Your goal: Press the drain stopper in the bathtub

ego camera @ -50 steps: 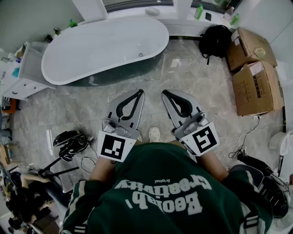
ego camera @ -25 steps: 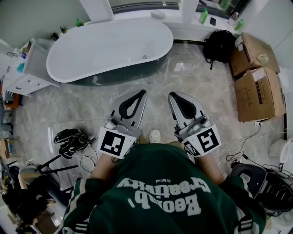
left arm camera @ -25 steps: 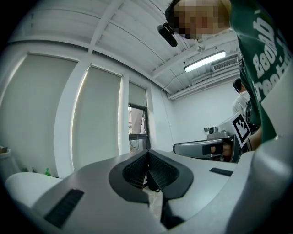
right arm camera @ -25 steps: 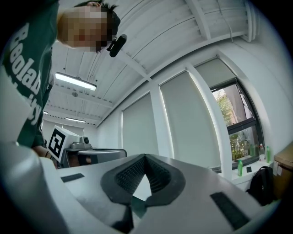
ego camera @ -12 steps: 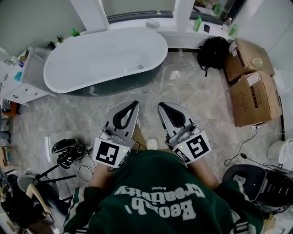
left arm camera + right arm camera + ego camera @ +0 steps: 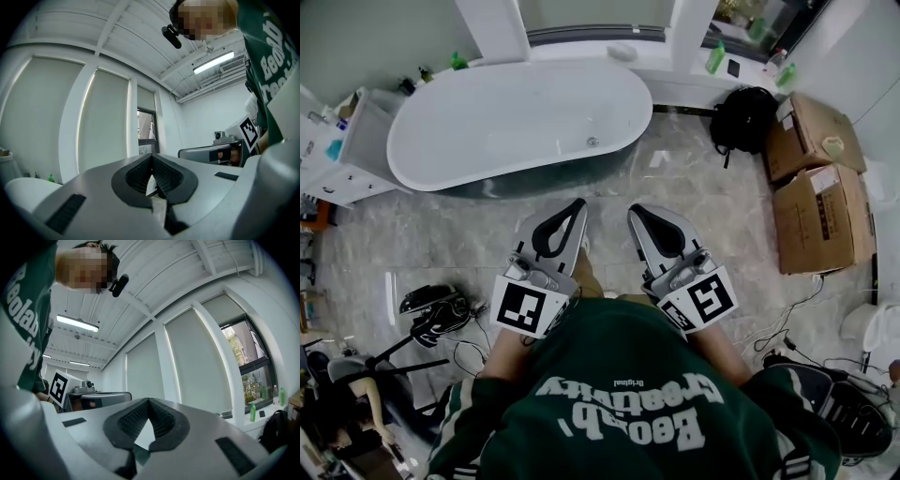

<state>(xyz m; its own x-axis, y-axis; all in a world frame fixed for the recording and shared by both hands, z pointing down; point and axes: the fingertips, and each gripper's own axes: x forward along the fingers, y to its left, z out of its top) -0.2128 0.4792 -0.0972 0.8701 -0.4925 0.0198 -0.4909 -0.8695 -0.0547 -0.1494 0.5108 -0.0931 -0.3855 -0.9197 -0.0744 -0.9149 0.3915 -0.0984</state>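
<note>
A white oval bathtub (image 6: 487,117) stands on the marble floor at the top of the head view. Its small round drain stopper (image 6: 592,142) sits in the tub bottom near the right end. My left gripper (image 6: 578,203) and right gripper (image 6: 634,211) are held side by side in front of my green sweatshirt, pointing toward the tub and well short of it. Both are shut with nothing between the jaws. Both gripper views look up at window blinds and the ceiling: the left gripper (image 6: 151,158) and the right gripper (image 6: 148,401) show their tips closed together. The tub is hidden there.
Cardboard boxes (image 6: 817,178) and a black backpack (image 6: 744,116) stand at the right. A white cabinet (image 6: 347,155) is left of the tub. Black gear (image 6: 434,314) and cables lie on the floor at the left. Bottles (image 6: 715,58) stand on the window ledge.
The head view has shifted slightly, and the tub now sits a little closer to the grippers. Both grippers stay shut, side by side, with nothing taken hold of.
</note>
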